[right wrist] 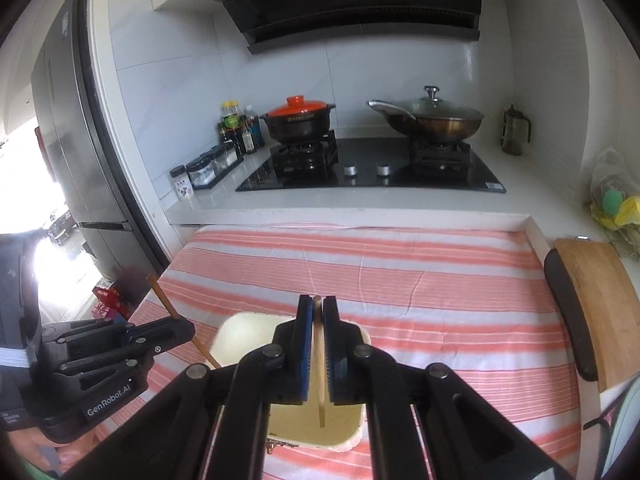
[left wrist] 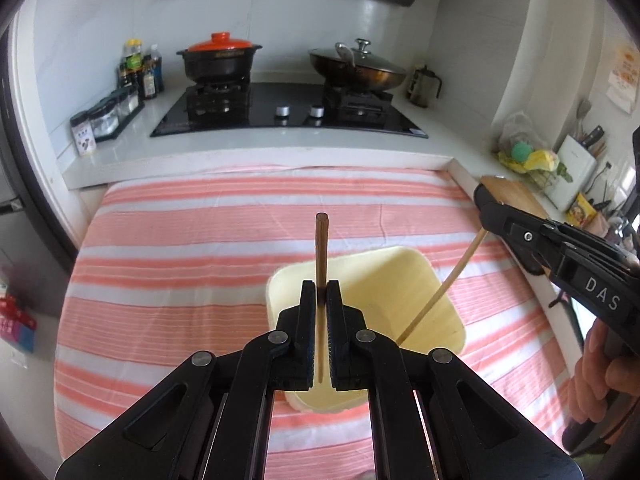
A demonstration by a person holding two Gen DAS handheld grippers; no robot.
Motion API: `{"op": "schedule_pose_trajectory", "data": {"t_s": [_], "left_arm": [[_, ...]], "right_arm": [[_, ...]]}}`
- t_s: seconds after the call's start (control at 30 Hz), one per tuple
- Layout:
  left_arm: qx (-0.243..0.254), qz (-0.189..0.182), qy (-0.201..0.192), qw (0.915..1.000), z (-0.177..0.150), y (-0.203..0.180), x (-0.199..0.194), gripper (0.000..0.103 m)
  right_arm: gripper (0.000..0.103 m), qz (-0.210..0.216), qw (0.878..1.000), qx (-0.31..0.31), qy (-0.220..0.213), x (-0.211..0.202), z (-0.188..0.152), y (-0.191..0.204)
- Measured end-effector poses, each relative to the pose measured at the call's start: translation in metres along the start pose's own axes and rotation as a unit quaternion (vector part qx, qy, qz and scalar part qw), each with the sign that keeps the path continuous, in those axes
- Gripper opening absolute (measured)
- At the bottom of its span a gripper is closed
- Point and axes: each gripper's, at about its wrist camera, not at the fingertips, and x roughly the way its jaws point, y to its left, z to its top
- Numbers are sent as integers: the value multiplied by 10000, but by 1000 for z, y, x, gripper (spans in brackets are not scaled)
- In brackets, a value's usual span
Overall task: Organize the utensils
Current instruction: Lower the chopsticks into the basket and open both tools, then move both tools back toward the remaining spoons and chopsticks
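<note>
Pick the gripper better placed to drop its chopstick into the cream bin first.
Right, marginally. The right gripper holds its pale wooden chopstick with the tip already inside the cream plastic bin. The left gripper's dark wooden chopstick hangs nearer the bin's rim.

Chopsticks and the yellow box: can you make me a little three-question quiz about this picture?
1. True or false: the left gripper holds a dark brown chopstick.
2. What does the right gripper hold? A) a spoon B) a pale chopstick C) nothing
3. Fill in: both chopstick tips point down into the cream ____ on the striped cloth.

Key: 1 true; 2 B; 3 container.
</note>
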Motion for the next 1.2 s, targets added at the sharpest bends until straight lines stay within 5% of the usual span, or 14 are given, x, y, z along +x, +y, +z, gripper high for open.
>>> {"op": "schedule_pose_trajectory", "data": {"t_s": [0.07,0.1,0.2,0.37,0.53,0.77,0.97,1.2], "left_arm": [[-209,98,61,9997,2,6,4,47],[-323,154,-12,9994,2,10,-1,55],[-420,-4,-173,9990,-6,18,-29,65],[11,45,-282,9996,-64,28,-97,86],[75,261,-182,9995,-182,49,-147,92],[-890,817,21,9927,-326,83,-143,92],[-803,1095,46,9907,-353,83,-118,91],[-288,1331,383,9899,-359,71,-99,92]], "right_arm": [[7,-89,9999,-24,41,6,3,-3],[17,-187,9998,-45,3,4,4,-4],[50,-183,9991,134,-366,-27,8,-10],[51,-256,9968,-166,-738,-106,-22,-9],[59,-692,9919,-431,-975,-181,-119,-15],[59,-1407,9862,427,-767,-222,-294,-28],[59,-1708,9832,593,-241,-225,-367,-38],[59,-1802,9822,488,-196,-224,-385,-43]]}}
